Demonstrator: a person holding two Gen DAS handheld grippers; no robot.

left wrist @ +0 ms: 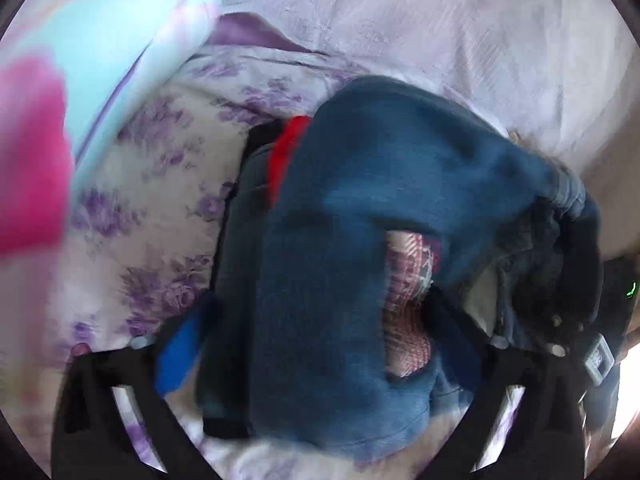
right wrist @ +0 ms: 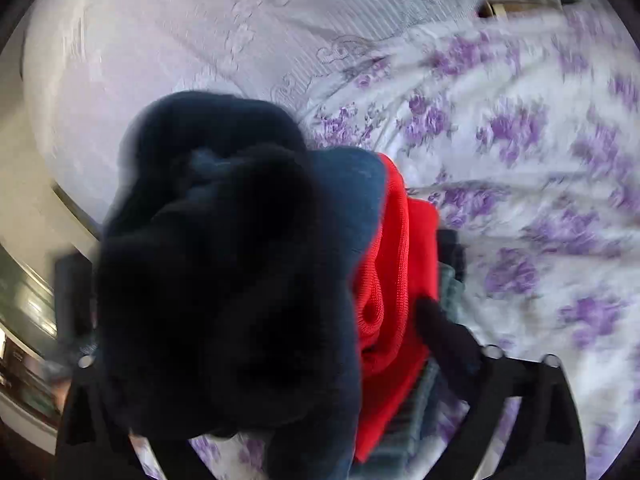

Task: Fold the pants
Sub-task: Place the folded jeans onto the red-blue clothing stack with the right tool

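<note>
We see the pants [left wrist: 352, 248], dark blue denim, bunched in a heap on a bedspread [left wrist: 152, 208] printed with purple flowers, and both views are smeared with blur. In the left wrist view our left gripper [left wrist: 316, 344] stands with its jaws spread wide, one black finger [left wrist: 120, 408] low on the left and the other low on the right; the denim fills the gap between them, but we cannot tell whether either pad presses on it. A slit in the cloth shows a plaid lining [left wrist: 408, 308], and a strip of red cloth [left wrist: 286, 152] peeks out at the heap's upper left. A pale blue pillow [left wrist: 120, 68] and something pink [left wrist: 28, 152] lie off to the left. In the right wrist view our right gripper [right wrist: 288, 360] is also spread wide, its left finger mostly hidden behind the dark fabric, which hangs close before the lens. The red cloth lies just right of the denim, touching it, over something grey and ribbed [right wrist: 416, 420]. A plain lilac sheet [right wrist: 200, 40] stretches beyond the heap.
</note>
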